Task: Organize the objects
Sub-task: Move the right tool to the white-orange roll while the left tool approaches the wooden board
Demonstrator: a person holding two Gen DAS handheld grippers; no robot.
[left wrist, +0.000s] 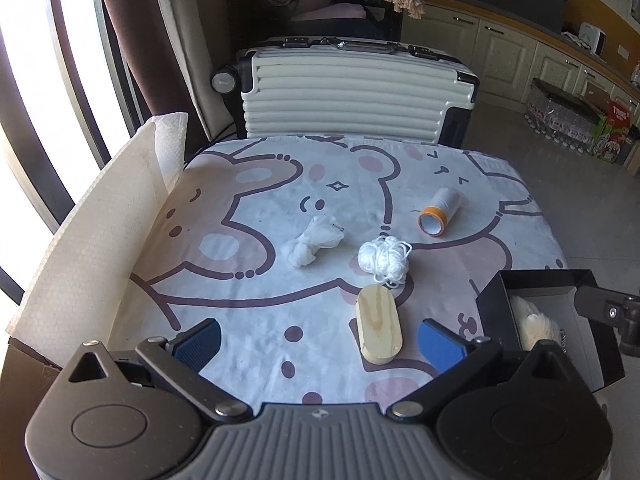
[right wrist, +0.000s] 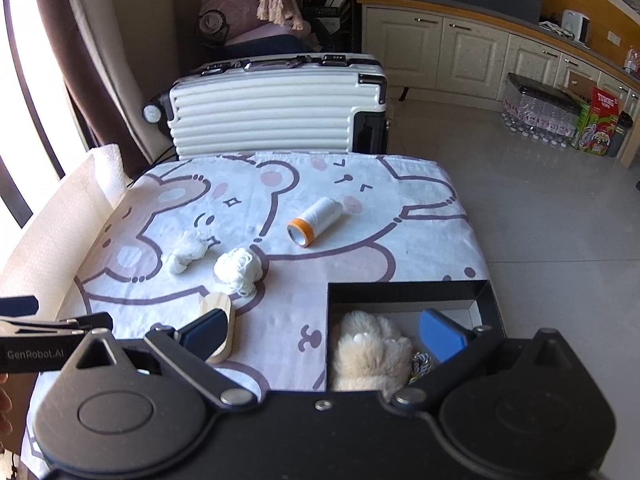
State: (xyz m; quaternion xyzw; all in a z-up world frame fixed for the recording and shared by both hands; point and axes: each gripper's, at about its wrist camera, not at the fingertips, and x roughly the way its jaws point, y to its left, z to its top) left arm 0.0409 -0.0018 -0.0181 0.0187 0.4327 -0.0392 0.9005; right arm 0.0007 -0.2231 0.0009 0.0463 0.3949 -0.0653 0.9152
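A black open box (right wrist: pixel 404 292) sits at the table's near right; a fluffy cream toy (right wrist: pixel 370 354) and a bit of patterned cord (right wrist: pixel 422 362) lie in it. The box also shows in the left wrist view (left wrist: pixel 540 280). On the cloth lie a wooden oval block (left wrist: pixel 378 326), a ball of white yarn (left wrist: pixel 384 258), a crumpled white cloth (left wrist: pixel 314 240) and a white thread spool with an orange rim (left wrist: pixel 440 212). My left gripper (left wrist: pixel 320 344) is open and empty, just before the block. My right gripper (right wrist: pixel 324 336) is open and empty, over the box's left wall.
The table carries a cartoon-bear cloth (left wrist: pixel 280 312). A white paper sheet (left wrist: pixel 92 232) stands along its left edge. A white ribbed suitcase (left wrist: pixel 352 92) stands behind the table. Cabinets (right wrist: pixel 460 48) and packs of bottles (right wrist: pixel 540 112) line the right wall.
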